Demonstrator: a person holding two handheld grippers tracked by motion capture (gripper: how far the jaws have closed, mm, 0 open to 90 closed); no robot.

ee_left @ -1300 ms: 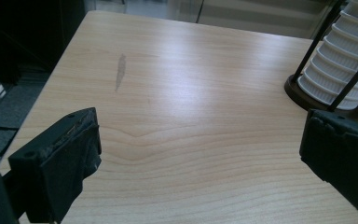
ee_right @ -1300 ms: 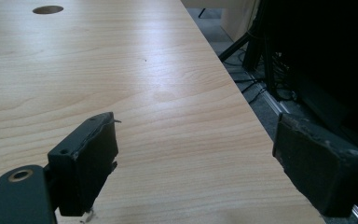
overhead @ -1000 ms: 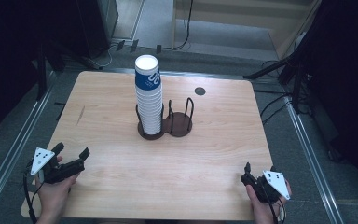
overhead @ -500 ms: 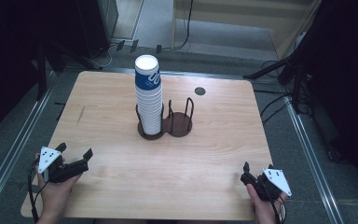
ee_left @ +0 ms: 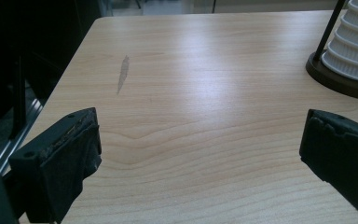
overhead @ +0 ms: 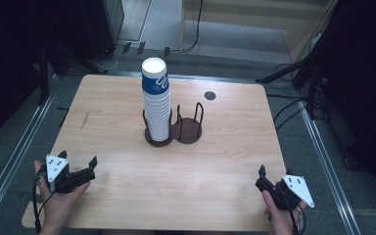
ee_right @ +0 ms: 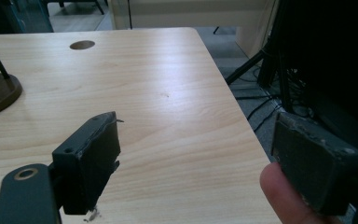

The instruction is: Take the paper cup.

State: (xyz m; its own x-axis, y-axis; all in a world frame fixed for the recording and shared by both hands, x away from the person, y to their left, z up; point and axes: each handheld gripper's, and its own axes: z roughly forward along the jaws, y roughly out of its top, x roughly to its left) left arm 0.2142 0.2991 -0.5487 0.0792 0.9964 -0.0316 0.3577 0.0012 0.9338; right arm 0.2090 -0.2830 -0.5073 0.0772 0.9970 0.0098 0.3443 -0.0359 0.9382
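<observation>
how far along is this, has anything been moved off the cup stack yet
Nothing looks done yet. The stack of paper cups stands whole in the left ring of the two-ring cup holder, and the right ring is bare. Nothing is in hand: the left hand-held gripper and the right hand-held gripper sit open at the table's near corners, apart from the cups. Any cup handling is all left.

Table [overhead: 127,127]: light wood-grain surface, smooth, slight sheen. Cup stack [overhead: 155,105]: white paper, ribbed rims. Holder [overhead: 188,131]: dark base, thin black rods. Jaw pads: matt, worn.
</observation>
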